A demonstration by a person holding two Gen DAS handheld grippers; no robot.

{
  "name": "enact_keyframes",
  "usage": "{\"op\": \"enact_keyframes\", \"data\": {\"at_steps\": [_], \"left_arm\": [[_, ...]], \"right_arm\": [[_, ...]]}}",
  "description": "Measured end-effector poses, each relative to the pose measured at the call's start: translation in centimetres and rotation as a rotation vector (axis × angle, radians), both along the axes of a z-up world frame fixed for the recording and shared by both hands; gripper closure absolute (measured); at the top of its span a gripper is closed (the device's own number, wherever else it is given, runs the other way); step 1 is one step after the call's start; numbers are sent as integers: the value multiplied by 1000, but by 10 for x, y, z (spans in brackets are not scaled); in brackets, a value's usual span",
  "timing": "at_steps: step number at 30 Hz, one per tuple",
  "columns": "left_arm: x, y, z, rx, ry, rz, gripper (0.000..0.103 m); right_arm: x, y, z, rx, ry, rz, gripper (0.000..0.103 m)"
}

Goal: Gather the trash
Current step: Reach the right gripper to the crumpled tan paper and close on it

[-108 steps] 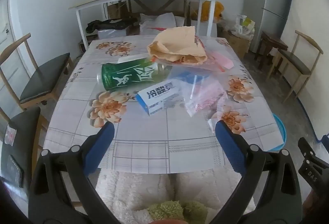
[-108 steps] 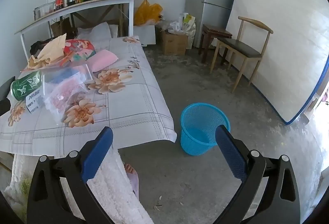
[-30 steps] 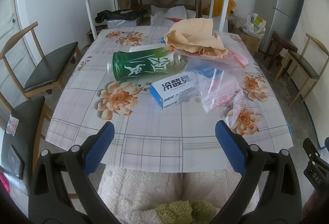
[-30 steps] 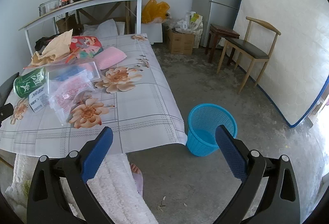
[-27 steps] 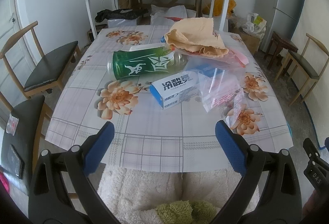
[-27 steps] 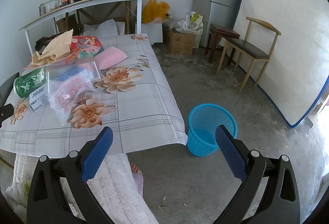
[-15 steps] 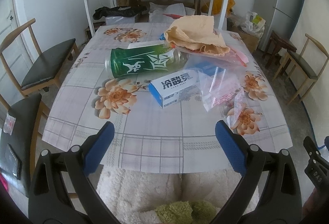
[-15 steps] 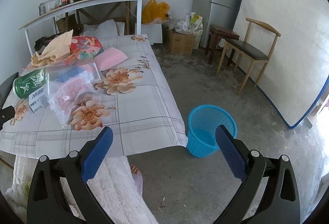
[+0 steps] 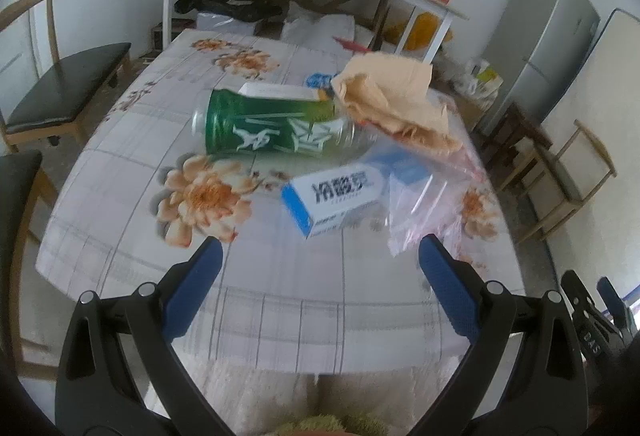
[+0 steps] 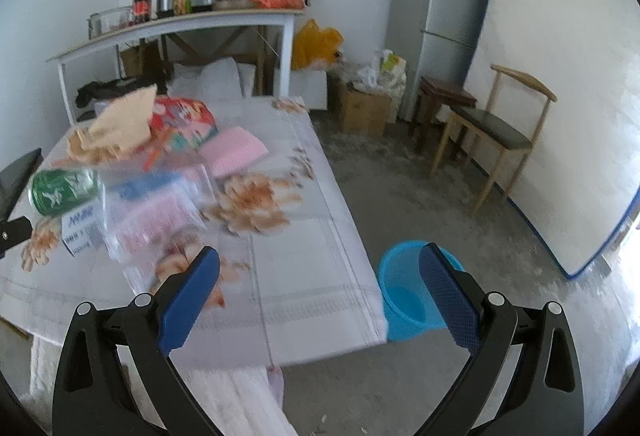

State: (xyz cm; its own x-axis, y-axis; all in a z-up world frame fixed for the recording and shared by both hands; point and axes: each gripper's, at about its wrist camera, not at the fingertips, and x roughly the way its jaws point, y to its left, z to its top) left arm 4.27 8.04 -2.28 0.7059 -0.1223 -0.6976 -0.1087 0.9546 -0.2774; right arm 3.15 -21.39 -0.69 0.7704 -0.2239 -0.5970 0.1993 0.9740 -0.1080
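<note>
Trash lies in a loose heap on the table [image 9: 132, 268], which wears a floral cloth; landmark is the green bottle [image 9: 272, 128], on its side near the table's middle. Just in front of the bottle, toward the person: a white-and-blue carton [image 9: 334, 198], flat, printed characters up, one corner tucked against a clear plastic bag [image 9: 424, 204] with pink contents. Bag spreads away from the bottle toward the table edge nearest the blue bin [image 10: 414, 294]. Over the bottle's neck end: crumpled tan paper [image 9: 394, 102], overlapping it. Behind the bottle, a white box [image 9: 276, 90], touching or nearly so; cannot tell which. Past the paper in the right wrist view: a red printed packet [image 10: 182, 120] and a pink pad [image 10: 236, 150], side by side. Bin stands on the concrete floor beside the table's near corner, well apart from the bottle; its inside is partly hidden. Left gripper [image 9: 318, 262] hovers over the near table edge, in front of the carton, jaws spread wide, gripping nothing. Right gripper [image 10: 318, 268] sits off the table corner, between trash heap and bin, jaws likewise wide apart and empty. Motion blur on both views. A wooden chair [image 10: 500, 128] stands far side of the bin, by the fridge [image 10: 440, 16].
</note>
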Motion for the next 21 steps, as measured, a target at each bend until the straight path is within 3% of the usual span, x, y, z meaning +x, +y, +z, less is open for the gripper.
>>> {"op": "enact_keyframes", "data": {"at_steps": [6,10,15,21], "left_arm": [[16,16,-3,-122,-26,-42,8],[27,24,1,-154,-77,-95,8],[32,35,12,-147,-180,-102,8],[52,34,19,-66,-210,-122,8]], "right_arm": [[25,21,16,19,-67,122,6],[44,39,33,42,-115,202,6],[77,71,58,93,-119,382,6],[130,119,70,107,-10,690,6]]}}
